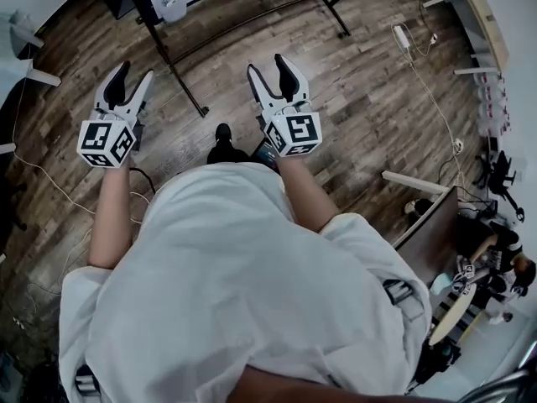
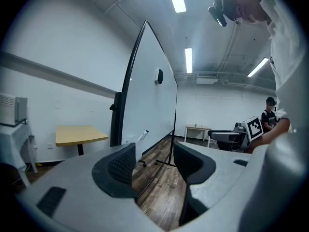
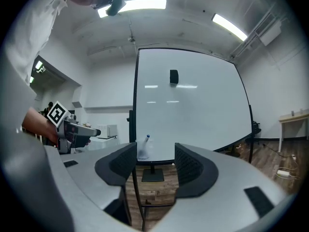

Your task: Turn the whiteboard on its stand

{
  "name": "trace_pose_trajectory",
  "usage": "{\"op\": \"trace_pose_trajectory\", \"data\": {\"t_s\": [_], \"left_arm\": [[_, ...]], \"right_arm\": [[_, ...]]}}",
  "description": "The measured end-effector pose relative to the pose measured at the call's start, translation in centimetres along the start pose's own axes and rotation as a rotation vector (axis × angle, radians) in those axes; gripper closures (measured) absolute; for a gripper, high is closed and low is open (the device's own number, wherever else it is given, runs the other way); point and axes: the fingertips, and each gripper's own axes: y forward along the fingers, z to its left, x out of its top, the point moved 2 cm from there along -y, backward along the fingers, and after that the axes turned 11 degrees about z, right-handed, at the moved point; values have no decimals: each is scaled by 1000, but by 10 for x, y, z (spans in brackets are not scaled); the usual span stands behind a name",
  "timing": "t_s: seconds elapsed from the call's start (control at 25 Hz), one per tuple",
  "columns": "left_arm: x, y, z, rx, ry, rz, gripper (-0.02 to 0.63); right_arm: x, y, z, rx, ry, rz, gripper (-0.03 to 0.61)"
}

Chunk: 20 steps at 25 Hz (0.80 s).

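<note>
whiteboard [image 3: 190,105] lower edge behind jaws, stand [image 1: 176,65] cropped

Whiteboard [image 3: 193,105]: you faced a plain white surface inside a black frame.
Stand [image 1: 172,65]: its bars were black.
Left gripper [image 1: 134,72]: yours was light grey with black pads.
Right gripper [image 1: 267,64]: yours had the same light grey body and black pads.
Marker cubes [image 1: 106,143]: they were white with black square patterns.
Floor [image 1: 377,107]: you stood on brown wood-grain planks.
Table [image 2: 79,134]: its top was yellow.
Shirt [image 1: 235,292]: yours was white.
</note>
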Motion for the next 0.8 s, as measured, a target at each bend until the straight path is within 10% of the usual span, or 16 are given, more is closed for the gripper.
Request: {"op": "trace_pose_trajectory", "data": {"t_s": [0.8], "left_arm": [[20,63,76,178,-53,-5,344]], "right_arm": [[5,128,-50,228,-28,41,339]]}}
